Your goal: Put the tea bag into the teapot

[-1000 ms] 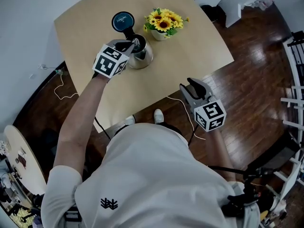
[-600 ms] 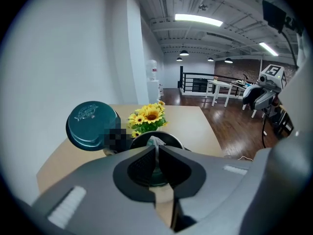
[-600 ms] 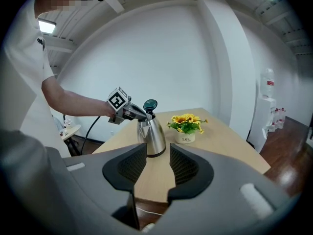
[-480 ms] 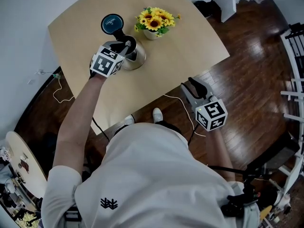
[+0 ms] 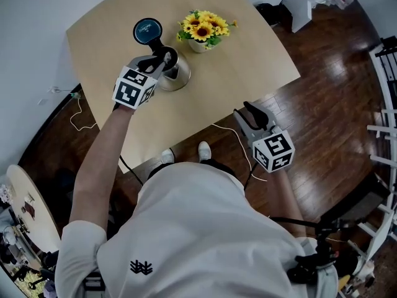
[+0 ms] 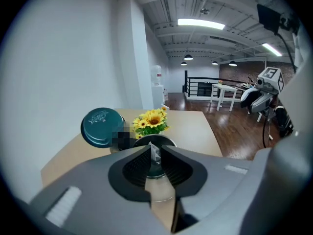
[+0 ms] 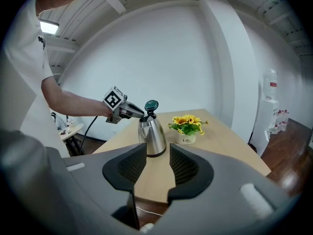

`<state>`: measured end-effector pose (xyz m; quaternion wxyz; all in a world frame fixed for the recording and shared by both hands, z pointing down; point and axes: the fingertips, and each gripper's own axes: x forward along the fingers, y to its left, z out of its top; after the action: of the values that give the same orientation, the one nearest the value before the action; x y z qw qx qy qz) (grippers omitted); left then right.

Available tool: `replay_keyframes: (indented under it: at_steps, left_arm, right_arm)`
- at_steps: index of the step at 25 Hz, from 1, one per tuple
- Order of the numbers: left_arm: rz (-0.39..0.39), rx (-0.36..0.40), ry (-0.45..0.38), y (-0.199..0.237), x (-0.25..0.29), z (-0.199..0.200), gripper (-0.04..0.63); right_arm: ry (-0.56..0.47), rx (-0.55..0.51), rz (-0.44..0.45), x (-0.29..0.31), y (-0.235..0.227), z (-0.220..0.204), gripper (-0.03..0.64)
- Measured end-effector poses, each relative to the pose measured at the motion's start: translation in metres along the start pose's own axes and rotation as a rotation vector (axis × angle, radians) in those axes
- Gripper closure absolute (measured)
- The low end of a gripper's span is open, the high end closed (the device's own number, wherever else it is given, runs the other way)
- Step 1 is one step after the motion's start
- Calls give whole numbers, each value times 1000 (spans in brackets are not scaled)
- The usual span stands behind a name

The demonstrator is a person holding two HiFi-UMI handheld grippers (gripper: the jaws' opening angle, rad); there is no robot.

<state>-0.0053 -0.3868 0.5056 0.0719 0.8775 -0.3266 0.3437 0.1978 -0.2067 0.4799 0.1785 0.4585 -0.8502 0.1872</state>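
Observation:
A steel teapot [image 5: 175, 74] with its teal lid [image 5: 147, 30] swung open stands on the wooden table [image 5: 242, 61]. My left gripper [image 5: 162, 59] hovers just over the pot's open mouth. In the left gripper view the jaws [image 6: 155, 148] are opening, and a small pale tea bag [image 6: 154, 154] stands loose in the narrow gap between them, right above the teapot's rim [image 6: 169, 140]. My right gripper [image 5: 251, 111] is off the table's near edge, open and empty, looking at the teapot [image 7: 152, 138] and the left gripper [image 7: 141, 114].
A white pot of sunflowers [image 5: 203, 29] stands just right of the teapot. Dark wood floor [image 5: 335, 92] lies beyond the table's right and near edges. A thin cable [image 5: 239, 148] trails on the floor near my right gripper.
My left gripper has drawn back a little toward me at the teapot's mouth, and its jaws have parted. The right gripper has stayed put.

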Motion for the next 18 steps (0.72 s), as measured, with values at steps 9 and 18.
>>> replay_keyframes:
  at_steps: [9, 18]
  left_arm:
    - [88, -177, -217, -37, -104, -4, 551]
    - [141, -297, -276, -123, -208, -76, 551]
  right_arm:
    - [17, -70, 130, 4, 19, -13, 472]
    - [-27, -109, 180, -14, 53, -22, 474]
